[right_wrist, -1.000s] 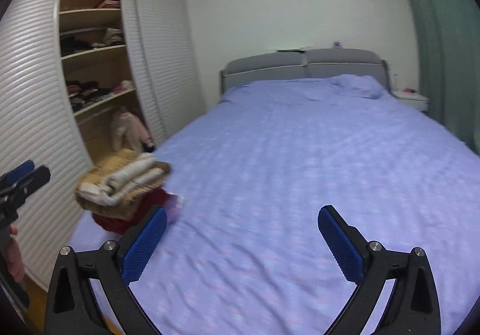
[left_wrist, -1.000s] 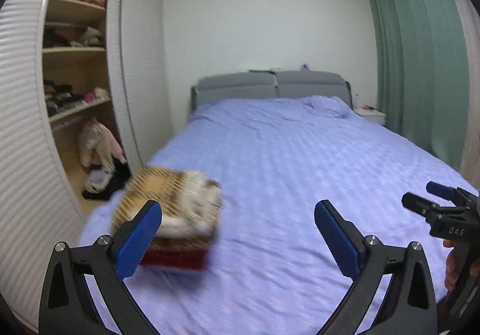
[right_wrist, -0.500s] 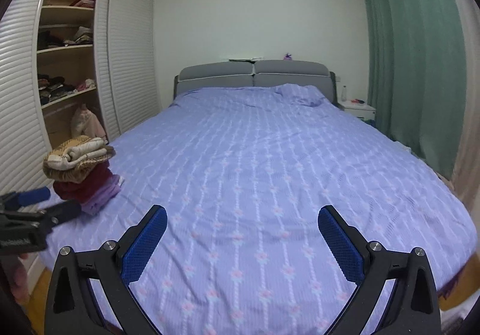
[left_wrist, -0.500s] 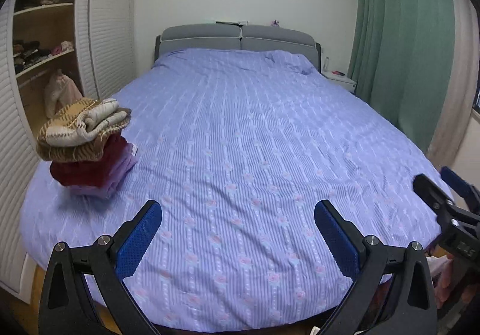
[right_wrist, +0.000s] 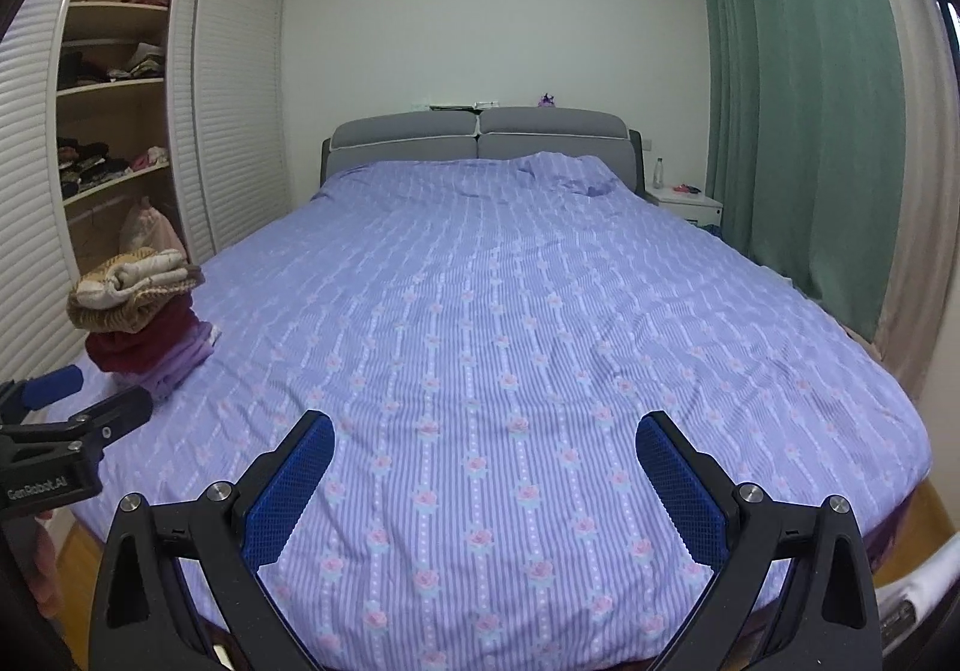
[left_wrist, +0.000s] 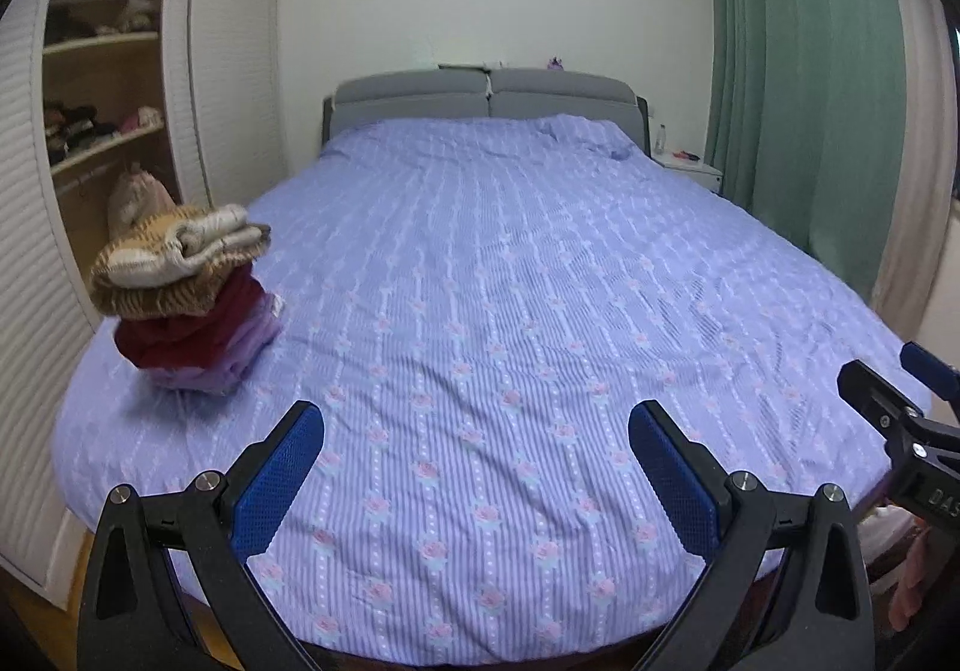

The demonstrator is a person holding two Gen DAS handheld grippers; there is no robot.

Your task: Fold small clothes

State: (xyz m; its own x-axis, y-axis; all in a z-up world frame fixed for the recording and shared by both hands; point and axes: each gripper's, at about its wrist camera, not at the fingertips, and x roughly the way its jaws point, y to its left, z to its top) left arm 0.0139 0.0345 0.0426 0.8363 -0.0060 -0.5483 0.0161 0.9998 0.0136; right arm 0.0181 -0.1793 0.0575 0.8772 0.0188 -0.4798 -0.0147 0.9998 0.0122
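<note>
A: Where does the folding stand?

B: Between garments, I'd judge. The bed (left_wrist: 510,311) fills both views, its lilac cover bare except for one stack of folded clothes (left_wrist: 180,293) at about nine o'clock, close to the left edge. A striped tan and cream piece lies on top, a dark red one under it, pale purple ones at the bottom.

A: And the tools?

B: Both hang off the foot of the bed, empty. The left gripper (left_wrist: 477,467) has its fingers spread wide with nothing between them; the right gripper (right_wrist: 486,467) is released the same way. Each shows in the other's view, the right one at three o'clock, the left one at nine.

A: So what next?

B: No unfolded garment shows anywhere on the cover, so the next move likely calls for fetching one from outside these views and laying it flat in the middle. Either that, or the pile is done.

A: Anything around?

B: A wardrobe (right_wrist: 114,131) at ten o'clock with open shelves of clothes, green curtains (right_wrist: 804,101) at two o'clock, a grey headboard (right_wrist: 480,137) at twelve, a small nightstand (right_wrist: 684,203) at one o'clock.

A: Anything in the way?

B: Nothing on the bed. The stack leans a little toward the edge, so a careless sweep could topple it.
</note>
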